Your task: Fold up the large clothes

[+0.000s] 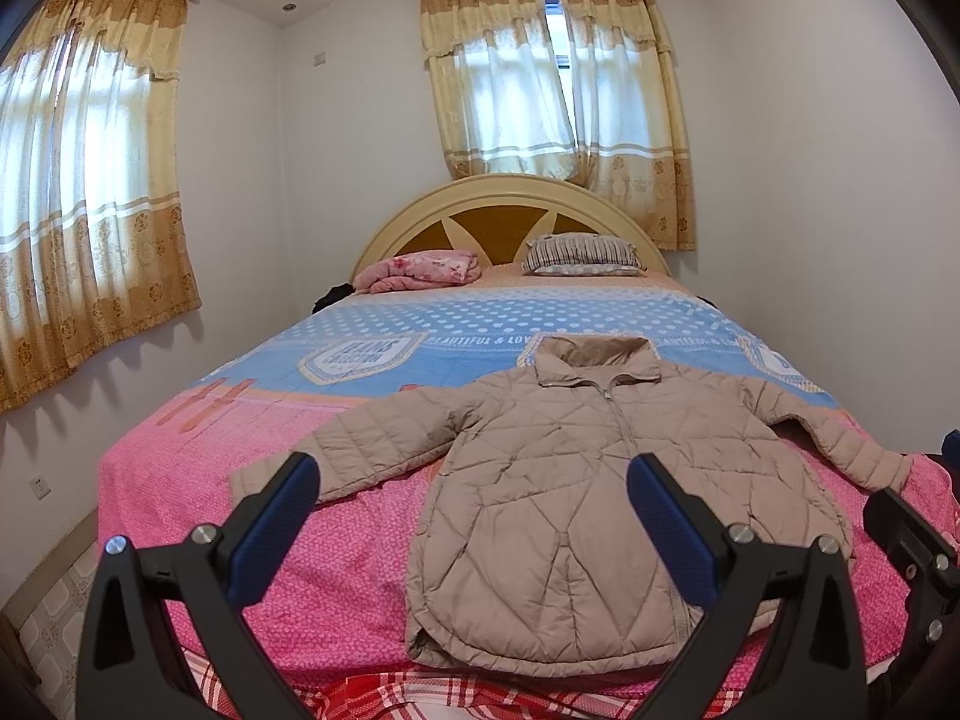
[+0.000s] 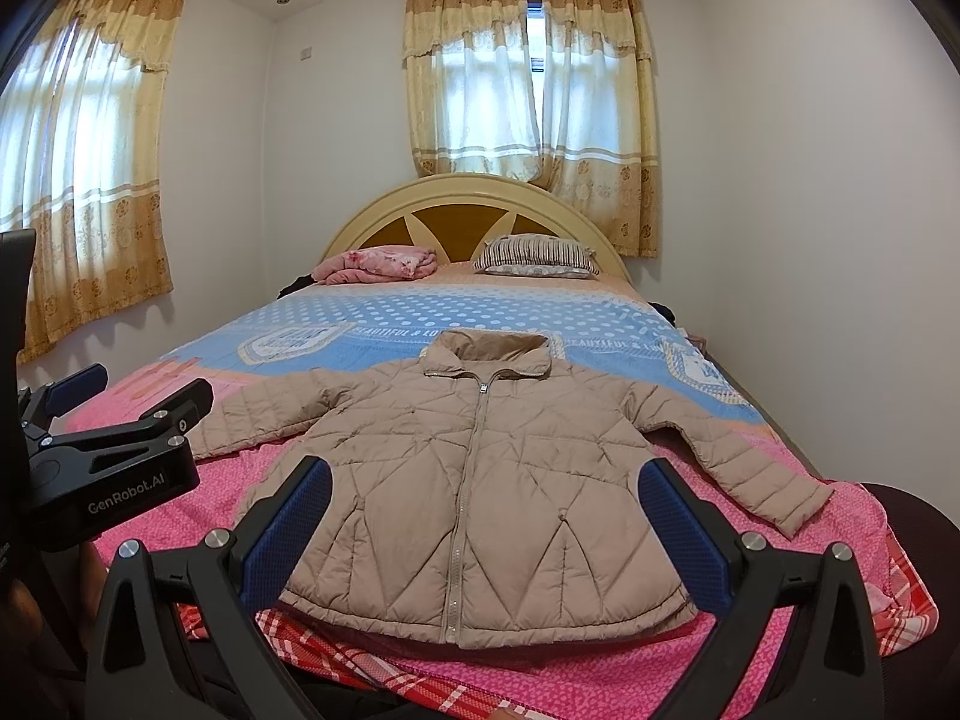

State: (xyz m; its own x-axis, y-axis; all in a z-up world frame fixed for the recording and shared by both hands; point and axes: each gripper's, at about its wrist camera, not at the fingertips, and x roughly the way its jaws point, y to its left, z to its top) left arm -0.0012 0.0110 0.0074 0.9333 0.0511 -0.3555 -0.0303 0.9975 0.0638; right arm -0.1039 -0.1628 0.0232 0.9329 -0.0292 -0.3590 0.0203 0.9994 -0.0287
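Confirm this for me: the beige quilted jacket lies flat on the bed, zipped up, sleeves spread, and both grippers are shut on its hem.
One thing is wrong: neither gripper grips the hem. Both wrist views show the left gripper and right gripper open, fingers spread wide and holding nothing. The rest stands: the jacket lies flat on the bed, zipped up, sleeves spread.
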